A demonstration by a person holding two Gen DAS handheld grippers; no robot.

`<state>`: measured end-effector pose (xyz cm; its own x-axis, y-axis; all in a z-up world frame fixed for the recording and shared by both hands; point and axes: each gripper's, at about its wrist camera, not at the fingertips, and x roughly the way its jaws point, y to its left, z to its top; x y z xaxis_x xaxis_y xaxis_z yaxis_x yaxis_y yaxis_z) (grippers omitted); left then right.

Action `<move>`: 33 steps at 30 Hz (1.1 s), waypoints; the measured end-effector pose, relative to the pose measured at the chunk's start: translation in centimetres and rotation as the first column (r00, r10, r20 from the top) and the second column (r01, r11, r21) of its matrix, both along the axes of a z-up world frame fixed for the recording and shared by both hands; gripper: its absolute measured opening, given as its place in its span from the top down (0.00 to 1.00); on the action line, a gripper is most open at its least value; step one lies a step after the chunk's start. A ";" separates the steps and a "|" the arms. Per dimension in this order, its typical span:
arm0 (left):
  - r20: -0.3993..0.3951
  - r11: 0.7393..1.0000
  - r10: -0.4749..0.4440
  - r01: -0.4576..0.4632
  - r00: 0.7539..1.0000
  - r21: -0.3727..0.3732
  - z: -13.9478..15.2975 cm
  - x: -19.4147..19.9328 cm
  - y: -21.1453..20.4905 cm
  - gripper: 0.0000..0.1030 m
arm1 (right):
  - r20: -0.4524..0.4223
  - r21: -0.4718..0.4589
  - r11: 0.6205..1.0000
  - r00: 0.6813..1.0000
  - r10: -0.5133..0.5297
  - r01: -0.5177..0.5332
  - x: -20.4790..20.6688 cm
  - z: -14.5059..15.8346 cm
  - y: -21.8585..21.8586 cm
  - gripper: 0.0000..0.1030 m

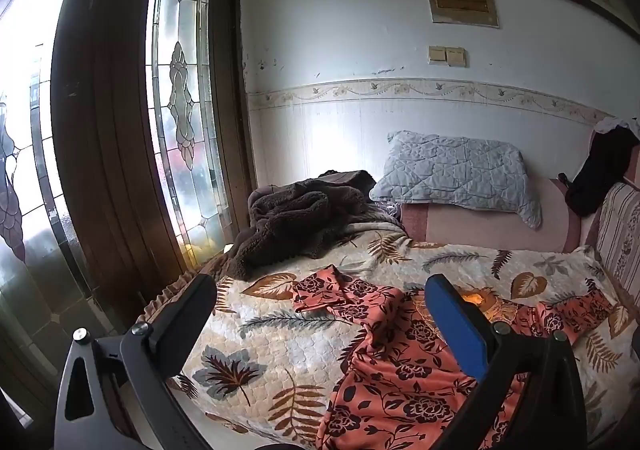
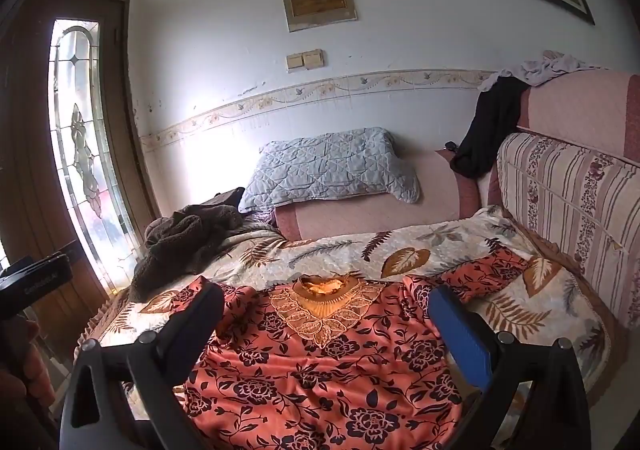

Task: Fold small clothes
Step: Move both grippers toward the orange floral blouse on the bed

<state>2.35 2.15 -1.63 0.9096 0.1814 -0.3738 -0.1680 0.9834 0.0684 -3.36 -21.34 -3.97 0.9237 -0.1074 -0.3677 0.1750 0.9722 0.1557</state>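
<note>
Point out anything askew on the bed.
The orange floral top lies face up, but its left sleeve is folded over on itself, not flat. A brown fleece sits crumpled at the far corner.

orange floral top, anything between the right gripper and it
Nothing visible: the open right gripper hovers directly over the orange floral top, spread flat on the leaf-print blanket. The brown fleece lies off to the left.

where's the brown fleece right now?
The brown fleece lies bunched at the far left of the leaf-print bedspread, by the glass door, left of the grey pillow, apart from the orange floral top.
</note>
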 end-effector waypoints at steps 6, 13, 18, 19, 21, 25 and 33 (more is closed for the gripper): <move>-0.007 1.000 -0.002 0.002 1.000 0.002 -0.3 0.0 0.0 0.00 | -0.007 0.012 1.000 1.000 0.006 -0.006 0.1 0.5 0.3 0.00; -0.011 1.000 -0.005 0.005 1.000 -0.001 -0.6 0.3 0.2 0.00 | -0.012 0.014 1.000 1.000 0.006 -0.006 0.2 -0.6 -0.7 0.00; -0.016 1.000 -0.011 0.011 1.000 0.003 -0.9 0.8 0.1 0.00 | -0.027 0.001 1.000 1.000 0.000 0.000 1.2 -0.7 0.0 0.00; -0.018 1.000 -0.012 0.012 1.000 0.004 -0.9 1.0 0.0 0.00 | -0.026 0.000 1.000 1.000 0.001 -0.001 1.3 -0.8 -0.1 0.00; -0.020 1.000 -0.012 0.012 1.000 0.006 -1.0 1.3 -0.1 0.00 | -0.027 0.001 1.000 1.000 0.001 -0.001 1.7 -0.9 -0.1 0.00; -0.027 1.000 -0.012 0.012 1.000 0.011 -1.4 1.8 -0.4 0.00 | -0.032 0.007 1.000 1.000 0.001 -0.001 2.3 -1.2 -0.6 0.00; -0.048 0.999 -0.018 0.019 0.999 0.027 -2.3 3.4 -1.3 0.00 | -0.036 0.025 1.000 0.999 -0.005 0.006 3.9 -2.0 -1.1 0.00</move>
<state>5.77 0.80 -3.97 0.8940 0.1755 -0.4122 -0.1455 0.9839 0.1033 0.52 -22.47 -5.96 0.9092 -0.1031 -0.4034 0.1867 0.9669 0.1738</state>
